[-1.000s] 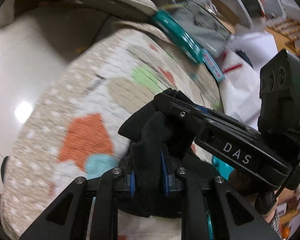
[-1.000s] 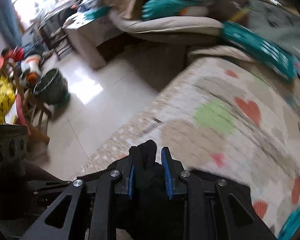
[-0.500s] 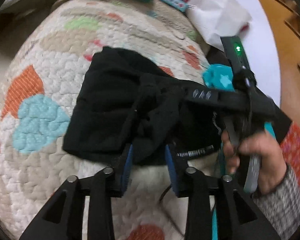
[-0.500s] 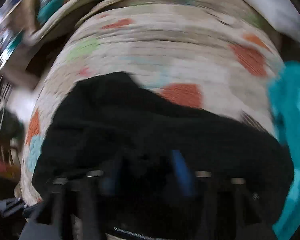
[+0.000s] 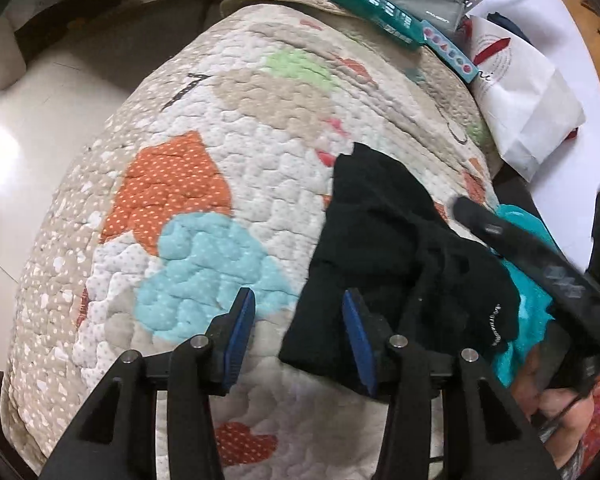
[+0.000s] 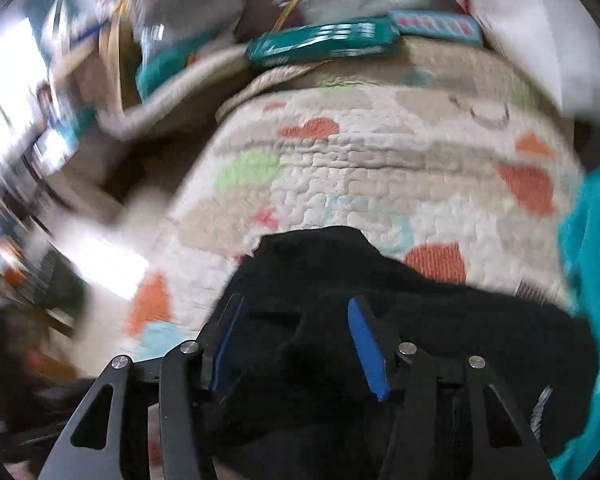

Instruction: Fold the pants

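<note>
Left wrist view. Left gripper: black linkage fingers with blue pads, jaws spread wide, nothing held between them. Between the pads lies bare quilt; the right pad sits at the near left edge of the pants, contact not clear. Black fabric pants: bunched in a folded heap on the quilted cream bedcover with orange, light-blue and green heart patches, at about 4 o'clock of the frame, white lettering at the hem toward 4 o'clock. Teal fuzzy cloth: just beside the pants, partly beneath them, at 4 o'clock. Right gripper body, black — blurred — crosses over the teal cloth at 3 to 4 o'clock. Long teal printed box: at the far edge of the bedcover, 12 to 1 o'clock. White paper bag with red mark: at 2 o'clock, beside the bedcover. Pale glossy floor: at 9 o'clock.

Right wrist view, motion-blurred. Right gripper: jaws wide apart, blue pads either side of the black pants, which spread under and between the fingers at 6 o'clock — not pinched. Bedcover fills the centre; teal cloth at 3 o'clock; teal box at 12 o'clock.
</note>
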`<control>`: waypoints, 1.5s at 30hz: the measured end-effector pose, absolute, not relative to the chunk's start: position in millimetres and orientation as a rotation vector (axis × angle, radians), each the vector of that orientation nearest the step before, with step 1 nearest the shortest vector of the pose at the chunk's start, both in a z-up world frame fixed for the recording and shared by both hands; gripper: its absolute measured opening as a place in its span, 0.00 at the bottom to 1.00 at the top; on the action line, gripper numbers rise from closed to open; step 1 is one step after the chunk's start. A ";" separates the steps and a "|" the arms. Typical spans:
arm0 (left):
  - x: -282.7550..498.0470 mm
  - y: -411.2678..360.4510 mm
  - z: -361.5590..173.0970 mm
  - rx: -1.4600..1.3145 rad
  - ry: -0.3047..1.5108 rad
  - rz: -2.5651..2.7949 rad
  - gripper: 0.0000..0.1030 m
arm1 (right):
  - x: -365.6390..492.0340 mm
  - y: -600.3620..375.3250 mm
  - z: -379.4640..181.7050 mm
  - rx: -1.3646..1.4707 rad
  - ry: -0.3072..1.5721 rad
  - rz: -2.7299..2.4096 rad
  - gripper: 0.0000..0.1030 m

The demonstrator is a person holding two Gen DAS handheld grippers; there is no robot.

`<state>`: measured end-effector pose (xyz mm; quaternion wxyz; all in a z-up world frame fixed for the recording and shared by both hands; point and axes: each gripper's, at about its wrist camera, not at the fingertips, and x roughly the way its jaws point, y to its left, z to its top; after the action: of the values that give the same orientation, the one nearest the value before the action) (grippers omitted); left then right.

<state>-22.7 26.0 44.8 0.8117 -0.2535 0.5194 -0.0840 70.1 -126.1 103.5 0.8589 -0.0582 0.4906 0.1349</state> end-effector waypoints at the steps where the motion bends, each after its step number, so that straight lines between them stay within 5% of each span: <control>1: -24.3 27.7 44.6 -0.531 1.108 -0.178 0.43 | 69.3 -115.8 95.2 -0.184 1.050 0.282 0.55; 4: -24.9 28.1 44.4 -0.495 1.109 -0.169 0.43 | 56.8 -107.8 76.4 -0.322 1.116 0.266 0.39; 10: -8.6 21.6 41.9 -0.495 1.118 -0.226 0.45 | 23.1 -178.1 53.0 -0.197 1.313 0.190 0.39; 13: -2.8 11.5 36.9 -0.490 1.124 -0.270 0.45 | 18.2 -209.7 53.3 -0.079 1.381 0.146 0.54; 22: 4.6 4.6 19.0 -0.554 1.116 -0.378 0.48 | 71.0 -194.1 110.2 -0.036 1.221 0.213 0.68; 27: 4.7 -5.3 14.0 -0.575 1.123 -0.454 0.47 | 126.5 -145.2 93.5 -0.049 1.222 0.342 0.73; 28: 4.3 -7.3 13.8 -0.559 1.124 -0.446 0.45 | 135.5 -135.9 83.9 -0.072 1.241 0.348 0.73; 30: 5.9 -11.5 13.8 -0.514 1.137 -0.417 0.25 | 147.9 -113.4 60.1 -0.143 1.298 0.344 0.72; 31: 7.4 -13.2 12.9 -0.513 1.146 -0.420 0.18 | 153.1 -104.9 44.4 -0.174 1.341 0.333 0.68; 33: 8.9 -13.7 12.8 -0.526 1.157 -0.412 0.16 | 153.8 -97.5 28.9 -0.161 1.393 0.342 0.35; 35: 10.4 -14.4 14.9 -0.527 1.162 -0.399 0.14 | 150.6 -90.6 33.2 -0.161 1.371 0.370 0.19; 45: 15.0 39.4 34.9 -0.574 1.114 -0.229 0.14 | 161.9 -36.4 60.6 -0.129 1.301 0.486 0.13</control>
<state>15.0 39.4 34.9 0.8038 -0.2679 0.5202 -0.1071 161.9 -36.4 60.6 0.7663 -0.0594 0.5992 0.2239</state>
